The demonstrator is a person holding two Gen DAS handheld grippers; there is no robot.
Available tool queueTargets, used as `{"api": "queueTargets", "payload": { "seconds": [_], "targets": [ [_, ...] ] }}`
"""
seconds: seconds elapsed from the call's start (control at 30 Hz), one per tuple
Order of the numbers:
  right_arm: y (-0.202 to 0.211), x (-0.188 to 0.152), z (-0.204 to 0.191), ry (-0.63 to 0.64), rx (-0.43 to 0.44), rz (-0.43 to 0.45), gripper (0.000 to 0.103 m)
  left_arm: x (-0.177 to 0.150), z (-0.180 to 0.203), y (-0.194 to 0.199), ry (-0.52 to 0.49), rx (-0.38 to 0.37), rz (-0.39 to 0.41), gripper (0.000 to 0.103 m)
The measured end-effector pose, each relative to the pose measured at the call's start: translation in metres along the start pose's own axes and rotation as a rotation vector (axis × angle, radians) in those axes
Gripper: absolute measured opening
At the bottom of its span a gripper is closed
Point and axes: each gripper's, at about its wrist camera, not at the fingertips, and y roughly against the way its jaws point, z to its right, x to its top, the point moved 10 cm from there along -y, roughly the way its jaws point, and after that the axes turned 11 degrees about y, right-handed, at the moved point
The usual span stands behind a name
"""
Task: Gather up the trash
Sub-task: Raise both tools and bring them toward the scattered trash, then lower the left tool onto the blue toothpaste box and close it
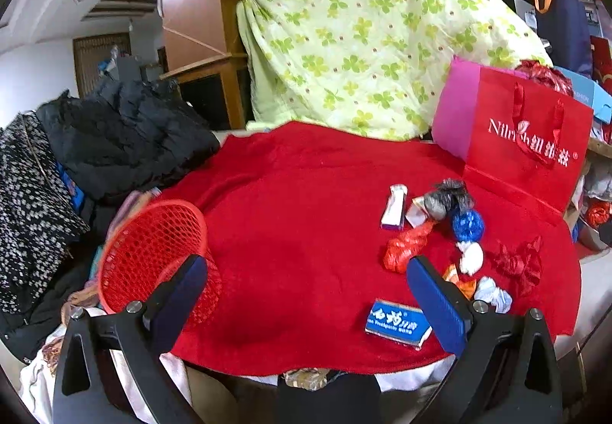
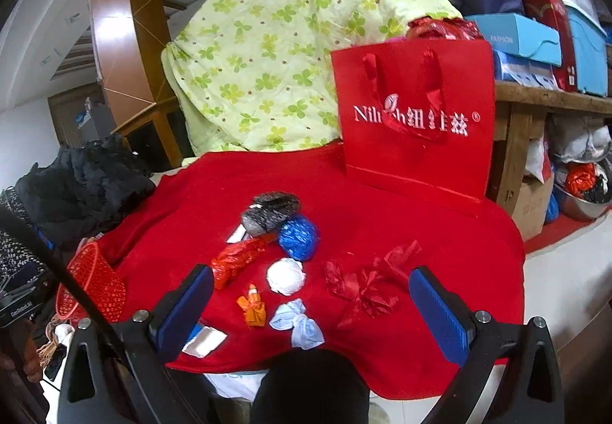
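Crumpled foil wads (image 2: 298, 237), mesh basket (image 1: 153, 251)

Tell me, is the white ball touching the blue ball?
Apart. The right wrist view shows a strip of red cloth between the white ball and the blue ball.

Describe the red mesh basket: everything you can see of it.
The red mesh basket is a round bin of what looks like red plastic, its wall an open lattice with a solid rim. It lies tipped on its side at the left edge of the red cloth, its open mouth toward the left wrist camera. It looks empty. Piled fabrics press against its far side. The open left gripper hovers nearby without touching it.
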Motion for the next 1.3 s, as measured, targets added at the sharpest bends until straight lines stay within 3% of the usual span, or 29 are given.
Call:
{"api": "queueTargets", "payload": {
  "seconds": [0.2,0.37,0.5,0.7,0.8,0.9,0.97,1.03,1.07,1.13,1.23,1.3],
  "targets": [
    [-0.044,-0.029,0.029,-0.099,-0.008,-0.106,0.103,-0.051,-0.005,-0.062,0.044,-0.036,-0.249,0.103],
    [-0.089,-0.058,0.056,-0.247,0.052,-0.193,0.103,-0.088,0.002,-0.102,0.047,-0.064,-0.407,0.103],
    [-0.120,-0.071,0.079,-0.367,0.078,-0.226,0.100,-0.108,0.027,-0.118,0.080,-0.154,-0.515,0.103],
    [-0.159,-0.075,0.088,-0.471,0.126,-0.265,0.091,-0.121,0.059,-0.139,0.134,-0.221,-0.610,0.103],
    [-0.181,-0.081,0.086,-0.507,0.135,-0.310,0.080,-0.132,0.068,-0.151,0.159,-0.212,-0.662,0.103],
    [-0.202,-0.085,0.081,-0.518,0.124,-0.338,0.078,-0.139,0.072,-0.160,0.186,-0.211,-0.694,0.103],
    [-0.216,-0.091,0.078,-0.514,0.113,-0.368,0.070,-0.143,0.077,-0.167,0.209,-0.216,-0.713,0.103],
    [-0.230,-0.100,0.072,-0.499,0.099,-0.419,0.053,-0.146,0.079,-0.173,0.231,-0.217,-0.729,0.103],
    [-0.233,-0.103,0.070,-0.496,0.101,-0.432,0.051,-0.149,0.081,-0.176,0.246,-0.217,-0.740,0.102],
    [-0.235,-0.103,0.066,-0.472,0.100,-0.417,0.046,-0.153,0.084,-0.181,0.260,-0.221,-0.752,0.098],
    [-0.232,-0.097,0.063,-0.415,0.094,-0.390,0.039,-0.160,0.090,-0.189,0.275,-0.230,-0.779,0.082],
    [-0.227,-0.092,0.062,-0.403,0.103,-0.365,0.038,-0.162,0.093,-0.193,0.288,-0.240,-0.786,0.081]
  ]
}}
